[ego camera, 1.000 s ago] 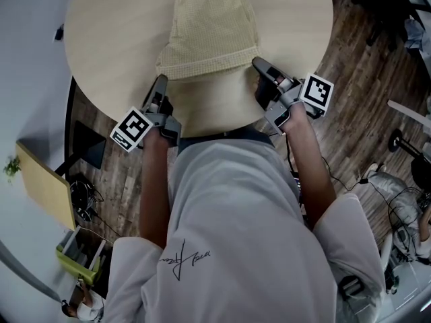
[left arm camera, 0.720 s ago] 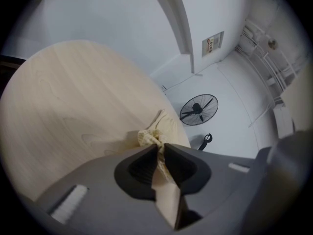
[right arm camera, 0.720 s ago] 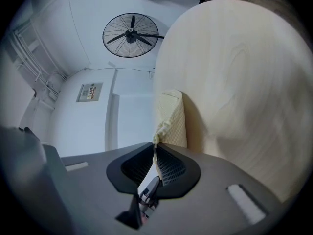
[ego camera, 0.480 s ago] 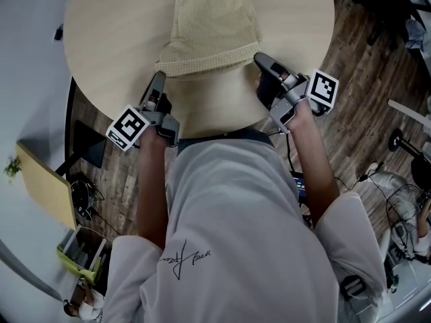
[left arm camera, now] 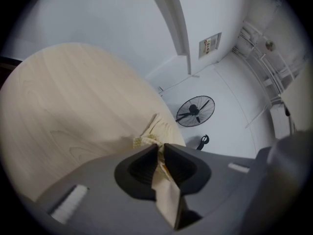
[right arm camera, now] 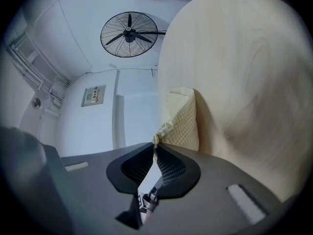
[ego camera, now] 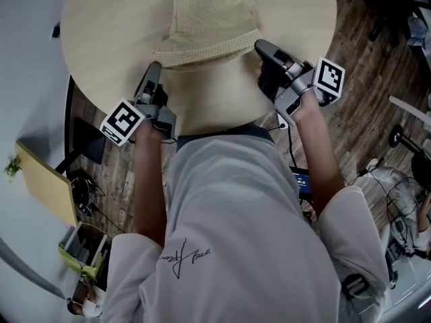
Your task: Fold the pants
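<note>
Pale yellow waffle-knit pants point(ego camera: 210, 20) lie on the round light-wood table point(ego camera: 108, 39), running away from me. Their near hem is lifted off the tabletop. My left gripper point(ego camera: 155, 66) is shut on the hem's left corner; in the left gripper view the cloth point(left arm camera: 155, 140) passes between the dark jaws of the left gripper point(left arm camera: 160, 148) and hangs behind them. My right gripper point(ego camera: 258, 45) is shut on the right corner. In the right gripper view, the fabric point(right arm camera: 182, 122) is pinched at the tip of the right gripper point(right arm camera: 155, 147).
The table's near edge point(ego camera: 215, 128) lies right against my body. Wood floor with cables point(ego camera: 397, 200) and a stand's base point(ego camera: 403, 140) is at the right. A yellow board point(ego camera: 47, 184) and a green crate point(ego camera: 79, 258) stand at the left. A floor fan point(left arm camera: 195, 110) stands beyond the table.
Both grippers have moved away from me across the table and risen slightly, carrying the pants' near hem with them. Both grips are unchanged.
</note>
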The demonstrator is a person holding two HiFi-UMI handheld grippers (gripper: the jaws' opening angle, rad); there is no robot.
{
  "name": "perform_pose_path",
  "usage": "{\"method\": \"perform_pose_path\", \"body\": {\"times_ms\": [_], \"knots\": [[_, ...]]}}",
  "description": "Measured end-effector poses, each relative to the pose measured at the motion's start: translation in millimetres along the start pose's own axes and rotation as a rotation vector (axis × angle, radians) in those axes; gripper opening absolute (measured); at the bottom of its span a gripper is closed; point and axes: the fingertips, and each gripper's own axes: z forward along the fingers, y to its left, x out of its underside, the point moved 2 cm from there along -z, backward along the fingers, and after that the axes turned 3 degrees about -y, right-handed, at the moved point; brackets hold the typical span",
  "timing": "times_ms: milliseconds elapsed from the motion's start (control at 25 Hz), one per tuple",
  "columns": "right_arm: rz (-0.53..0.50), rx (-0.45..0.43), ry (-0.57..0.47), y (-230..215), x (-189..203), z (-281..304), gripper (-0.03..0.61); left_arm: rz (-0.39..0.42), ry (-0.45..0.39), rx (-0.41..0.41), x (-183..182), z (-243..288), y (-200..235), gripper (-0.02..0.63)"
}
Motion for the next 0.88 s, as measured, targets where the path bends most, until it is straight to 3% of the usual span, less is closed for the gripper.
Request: {"method": "perform_pose_path", "body": {"times_ms": [240,880], "knots": [[-0.038,-0.023,0.031,13,1,6,0.026,0.013,-0.004,0.029,-9,0,-4,0.104],[-0.002,-0.094,0.024,33,-6,16,0.026,0.062,-0.008,0.044,-32,8,-19,0.101]]}}
